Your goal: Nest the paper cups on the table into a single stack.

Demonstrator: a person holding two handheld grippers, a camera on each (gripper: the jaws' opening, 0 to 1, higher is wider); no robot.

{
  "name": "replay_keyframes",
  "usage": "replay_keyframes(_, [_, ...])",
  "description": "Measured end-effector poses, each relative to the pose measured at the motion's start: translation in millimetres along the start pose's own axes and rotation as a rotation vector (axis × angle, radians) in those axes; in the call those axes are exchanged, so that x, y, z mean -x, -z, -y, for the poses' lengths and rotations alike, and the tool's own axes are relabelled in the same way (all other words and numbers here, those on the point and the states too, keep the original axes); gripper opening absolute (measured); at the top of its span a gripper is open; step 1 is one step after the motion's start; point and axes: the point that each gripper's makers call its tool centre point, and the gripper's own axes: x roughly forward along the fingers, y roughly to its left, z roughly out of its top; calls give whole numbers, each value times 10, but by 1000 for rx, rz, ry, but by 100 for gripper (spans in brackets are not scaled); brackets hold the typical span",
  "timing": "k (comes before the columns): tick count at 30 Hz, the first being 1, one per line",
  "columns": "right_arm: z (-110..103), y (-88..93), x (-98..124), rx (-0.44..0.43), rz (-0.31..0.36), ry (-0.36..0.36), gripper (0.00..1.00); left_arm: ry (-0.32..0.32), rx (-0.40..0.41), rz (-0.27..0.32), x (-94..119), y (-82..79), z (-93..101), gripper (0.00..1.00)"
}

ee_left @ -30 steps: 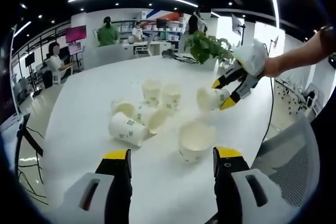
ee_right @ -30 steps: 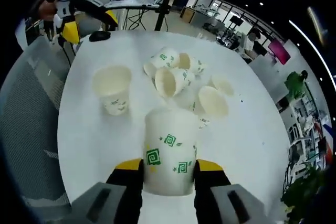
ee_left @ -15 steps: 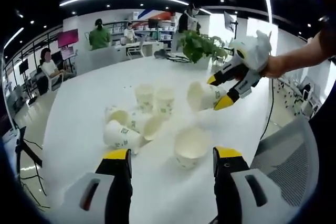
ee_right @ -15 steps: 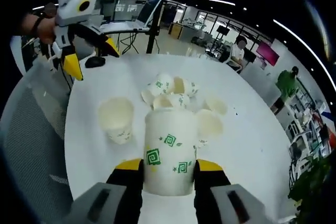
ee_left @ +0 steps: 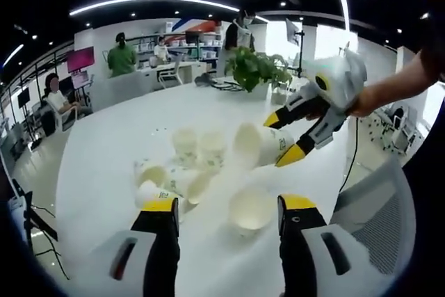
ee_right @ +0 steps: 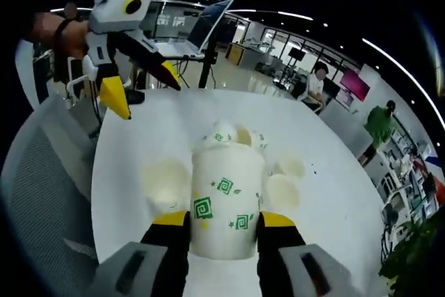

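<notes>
In the left gripper view my left gripper (ee_left: 222, 224) stands spread and empty at the bottom, the upright cup (ee_left: 250, 208) between its jaws on the table (ee_left: 104, 158); my right gripper (ee_left: 286, 137) carries the held cup (ee_left: 256, 145) at centre right. In the right gripper view that cup (ee_right: 226, 196) is clamped low centre, the upright cup (ee_right: 165, 181) left of it. I judge I'm carrying it over; next, lower it into that cup.

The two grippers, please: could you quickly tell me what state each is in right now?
Left gripper: open, holding nothing.
Right gripper: shut on a paper cup.
</notes>
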Motion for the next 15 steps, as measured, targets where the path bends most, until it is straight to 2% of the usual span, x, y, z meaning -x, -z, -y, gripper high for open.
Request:
replay_keyframes(6, [-147,-197,-59,69,29,-21,36,54,62,30,-63,-111,67,52])
replay_keyframes(9, [-199,-273,-84,90,41,-29,36,75,84,37,-95,-125,35,51])
replay_keyframes(15, [-306,-439,-137,144,62,-50,36,122,109,45,-124,-146,89,47])
